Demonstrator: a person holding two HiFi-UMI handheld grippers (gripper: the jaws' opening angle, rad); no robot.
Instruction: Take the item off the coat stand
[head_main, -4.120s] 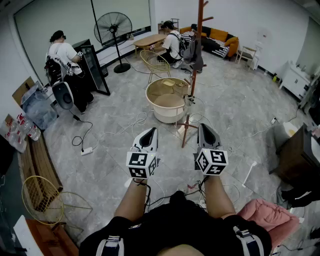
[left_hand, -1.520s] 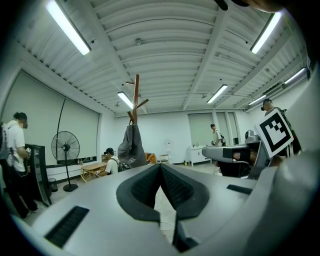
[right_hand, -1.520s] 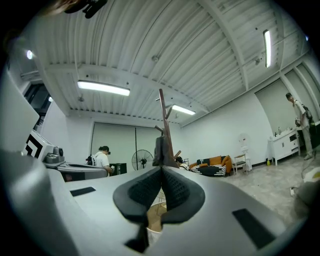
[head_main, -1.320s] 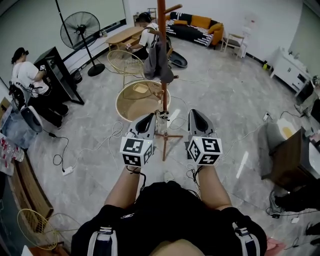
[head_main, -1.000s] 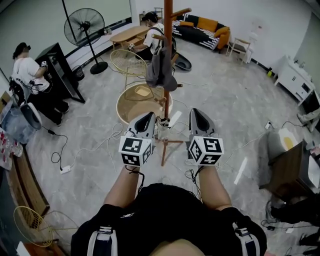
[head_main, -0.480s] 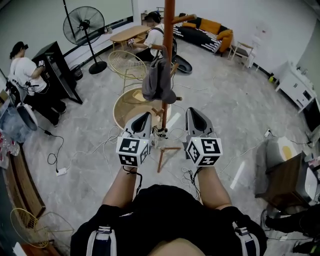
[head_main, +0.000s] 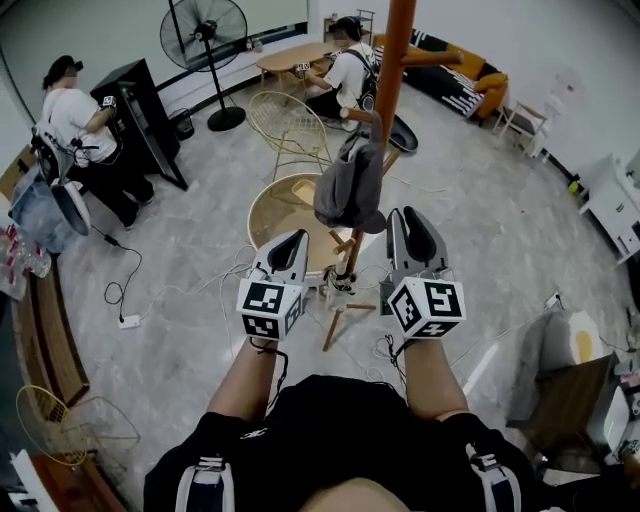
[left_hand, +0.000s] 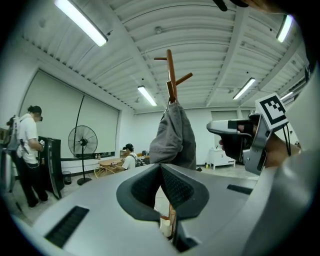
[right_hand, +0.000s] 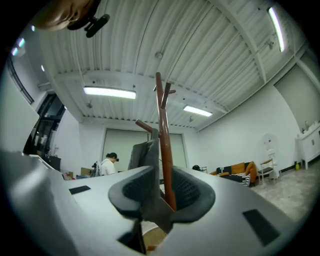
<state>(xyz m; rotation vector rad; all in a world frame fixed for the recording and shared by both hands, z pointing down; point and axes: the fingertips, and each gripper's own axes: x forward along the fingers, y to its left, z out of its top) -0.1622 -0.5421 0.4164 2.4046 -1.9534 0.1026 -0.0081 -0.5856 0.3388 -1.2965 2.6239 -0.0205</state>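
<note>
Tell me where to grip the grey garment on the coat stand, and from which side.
Grip the grey garment at its bunched top, just below the peg, coming from the person's side, where it hangs in front of the coat stand pole. The pegs slant upward, so it likely must lift up and off.

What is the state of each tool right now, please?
Left tool: closed, empty.
Right tool: jaws opening, nothing between them; coat stand just ahead.

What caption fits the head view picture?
Grey garment hangs on a wooden coat stand, round basket by its foot.
</note>
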